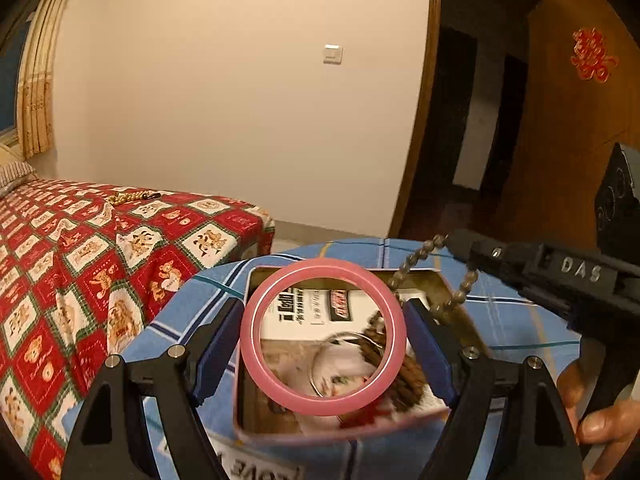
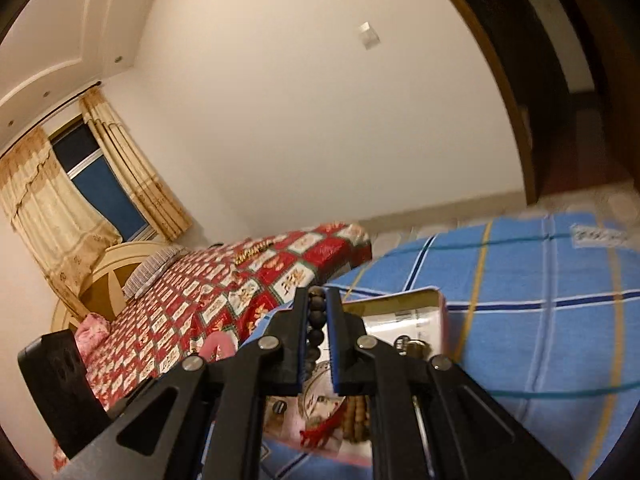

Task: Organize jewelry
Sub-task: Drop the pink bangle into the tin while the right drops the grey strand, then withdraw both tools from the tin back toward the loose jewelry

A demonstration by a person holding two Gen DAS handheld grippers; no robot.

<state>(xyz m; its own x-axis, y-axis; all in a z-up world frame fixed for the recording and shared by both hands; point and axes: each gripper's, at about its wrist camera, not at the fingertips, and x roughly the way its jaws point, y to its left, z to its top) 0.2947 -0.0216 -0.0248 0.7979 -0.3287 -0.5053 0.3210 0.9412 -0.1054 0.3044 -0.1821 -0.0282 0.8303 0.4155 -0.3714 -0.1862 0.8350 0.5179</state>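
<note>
My left gripper (image 1: pixel 324 336) is shut on a pink bangle (image 1: pixel 280 384), held upright just above an open tin box (image 1: pixel 248 280) lined with a printed picture. A metal ring (image 1: pixel 320 350) and a dark beaded piece (image 1: pixel 404 376) lie in the box. My right gripper (image 2: pixel 318 300) is shut on a dark bead bracelet (image 2: pixel 316 312), whose beads (image 1: pixel 416 258) hang over the box's far right corner. The right gripper body also shows in the left wrist view (image 1: pixel 560 276). The box (image 2: pixel 400 304) lies below the right fingers.
The box stands on a blue checked cloth (image 1: pixel 520 320) (image 2: pixel 540 280). A bed with a red patterned cover (image 1: pixel 80 260) (image 2: pixel 224 292) lies to the left, with a string of golden beads (image 1: pixel 132 197) on it. A dark doorway (image 1: pixel 472 120) is at the right.
</note>
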